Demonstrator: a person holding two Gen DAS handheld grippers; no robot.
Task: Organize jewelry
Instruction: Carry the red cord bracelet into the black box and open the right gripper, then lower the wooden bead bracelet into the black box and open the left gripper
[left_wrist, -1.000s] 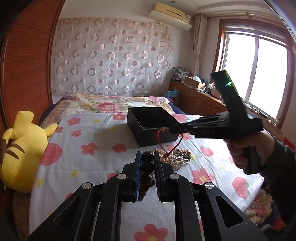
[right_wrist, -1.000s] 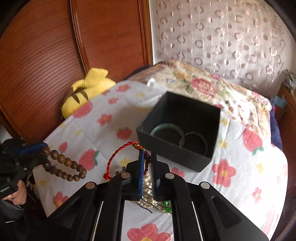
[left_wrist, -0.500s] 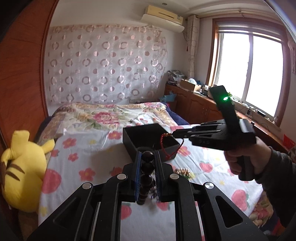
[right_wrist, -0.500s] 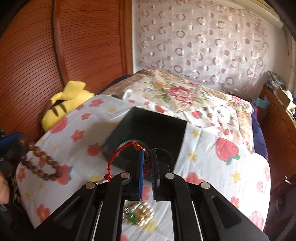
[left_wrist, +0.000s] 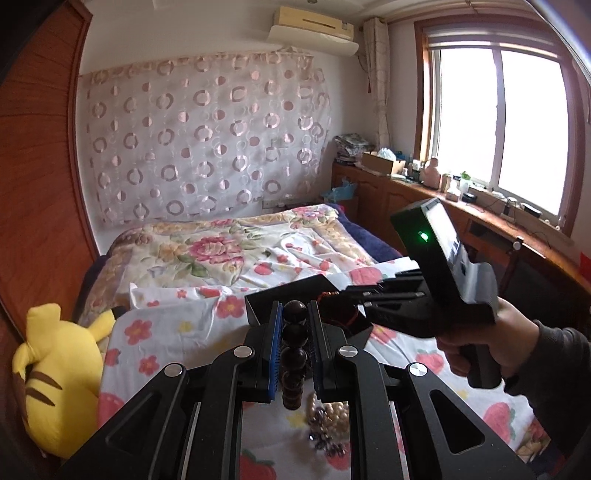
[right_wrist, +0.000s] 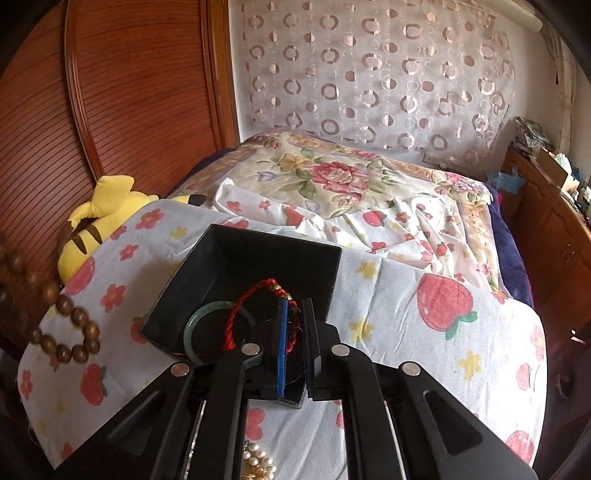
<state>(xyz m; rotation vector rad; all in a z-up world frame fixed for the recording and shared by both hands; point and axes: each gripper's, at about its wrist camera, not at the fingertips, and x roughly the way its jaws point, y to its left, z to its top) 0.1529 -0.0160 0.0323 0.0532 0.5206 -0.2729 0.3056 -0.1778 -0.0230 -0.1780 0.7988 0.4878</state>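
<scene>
- We see the right gripper (right_wrist: 294, 325) fingers closed on a red cord bracelet (right_wrist: 255, 302) with gold beads, above the black box (right_wrist: 236, 266).
- The left gripper (left_wrist: 295, 343) fingers pinch dark round wooden beads (left_wrist: 294, 354).

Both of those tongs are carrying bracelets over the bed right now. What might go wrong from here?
The red cord bracelet hangs from the right tongs over the black box; its loose loop might snag the rim, or drape over the jade bangle inside. The left tongs pinch only a few beads of the wooden bead bracelet, so it may slip out and land among the pearls.
</scene>
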